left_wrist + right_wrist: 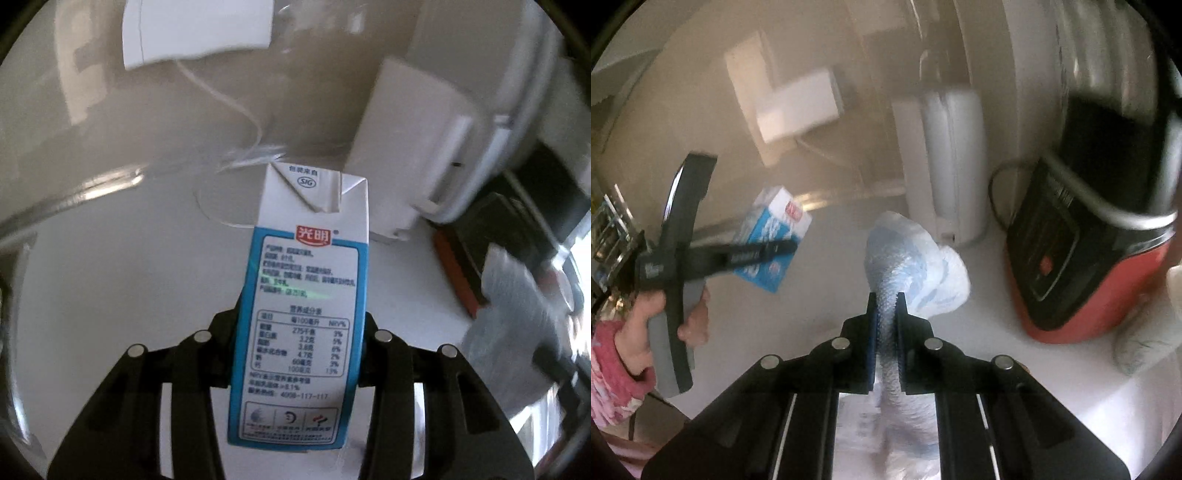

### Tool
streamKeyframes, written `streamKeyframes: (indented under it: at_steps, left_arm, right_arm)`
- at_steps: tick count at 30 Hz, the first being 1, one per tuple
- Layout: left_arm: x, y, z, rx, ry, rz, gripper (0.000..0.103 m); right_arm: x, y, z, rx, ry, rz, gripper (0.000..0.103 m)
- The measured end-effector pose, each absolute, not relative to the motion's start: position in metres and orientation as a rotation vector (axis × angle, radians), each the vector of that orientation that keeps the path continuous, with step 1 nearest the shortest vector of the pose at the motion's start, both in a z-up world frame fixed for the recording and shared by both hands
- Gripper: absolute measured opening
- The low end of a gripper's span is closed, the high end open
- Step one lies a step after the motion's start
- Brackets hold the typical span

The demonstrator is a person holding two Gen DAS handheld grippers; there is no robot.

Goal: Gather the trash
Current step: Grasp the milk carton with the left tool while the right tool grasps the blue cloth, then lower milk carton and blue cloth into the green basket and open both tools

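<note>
Already clamped lengthwise in the left claw (299, 332): milk carton (306, 295), lifted clear of the bench (110, 295). Pinched between right claw (886, 306) pads: crumpled wrapper (916, 258) (plastic, probably), held ahead for carrying off.

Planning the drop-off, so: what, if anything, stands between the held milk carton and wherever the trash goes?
Cannot say: no bin shows in either view. The left gripper holds the milk carton above the white counter; the right gripper clamps a crumpled wrapper.

White countertop (110, 277), beige wall (314, 92)
</note>
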State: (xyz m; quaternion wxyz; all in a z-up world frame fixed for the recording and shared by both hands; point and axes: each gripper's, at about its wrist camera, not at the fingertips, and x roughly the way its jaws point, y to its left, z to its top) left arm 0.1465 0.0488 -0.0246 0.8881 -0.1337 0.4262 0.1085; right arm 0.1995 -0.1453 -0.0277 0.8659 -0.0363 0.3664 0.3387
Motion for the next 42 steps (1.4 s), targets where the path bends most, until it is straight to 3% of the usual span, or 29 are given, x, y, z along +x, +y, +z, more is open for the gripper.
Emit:
streamKeyframes:
  at_steps: [6,13,23,29,36,37,39,42]
  left_arm:
    - [0.06,0.047,0.004,-0.164,0.853,0.051,0.042]
    - [-0.044,0.042,-0.015,-0.04,0.881,-0.196,0.043]
    - [-0.158,0.046,-0.106,0.091,0.957,-0.431,0.043]
    - [-0.173,0.056,-0.162,0.138,0.991,-0.421,0.043]
    - [-0.18,0.062,-0.19,0.153,1.029,-0.439,0.043]
    - [-0.181,0.063,-0.192,0.15,1.03,-0.439,0.046]
    - [-0.179,0.063,-0.194,0.159,1.034,-0.417,0.08]
    - [-0.179,0.064,-0.188,0.172,0.983,-0.403,0.089]
  right_arm:
    - [0.103,-0.138,0.017,-0.035,0.657,0.662,0.01]
    - [-0.006,-0.129,0.01,0.059,0.656,0.577,0.01]
    - [-0.171,-0.103,-0.082,0.173,0.771,0.347,0.01]
    - [-0.223,-0.086,-0.144,0.208,0.884,0.225,0.01]
    - [-0.24,-0.073,-0.172,0.239,0.931,0.197,0.01]
    - [-0.239,-0.072,-0.172,0.236,0.932,0.194,0.01]
    - [-0.237,-0.072,-0.173,0.235,0.933,0.19,0.01]
    - [-0.236,-0.073,-0.175,0.234,0.936,0.183,0.01]
